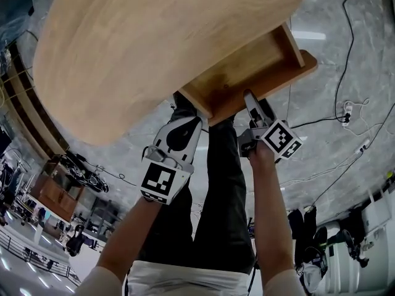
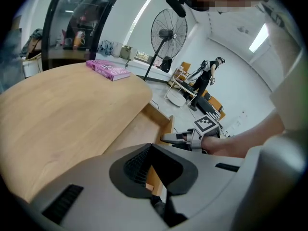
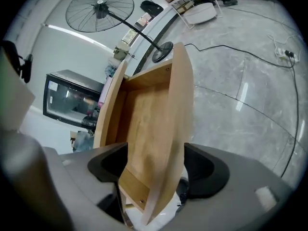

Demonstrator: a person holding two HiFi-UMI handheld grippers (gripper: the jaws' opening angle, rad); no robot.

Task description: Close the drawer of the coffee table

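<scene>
- coffee table [image 1: 142, 48] — light wood with a rounded top; it fills the upper left and centre of the head view.
- drawer [image 1: 247, 73] — same wood, standing pulled out from under the top at the upper centre-right of the head view, with its front panel toward you.
- right gripper [image 3: 154, 170] — your jaws stand apart astride the drawer's front panel. The panel sits between the pads with a gap on either side, so nothing is clamped.
- left gripper [image 2: 155, 177] — jaws drawn close together, with only a narrow slit between the pads and drawer wood showing through it. In the head view its tip lies just beside the drawer's near left corner; contact cannot be told.
- pink book [image 2: 108, 70] — flat on the table top, upper left of the left gripper view.
- floor fan [image 2: 168, 32] — upright beyond the table.
- cables [image 1: 345, 113] — on the grey floor, right side of the head view.
- dark trousers [image 1: 222, 190] — your legs, lower centre of the head view, between your arms.
</scene>
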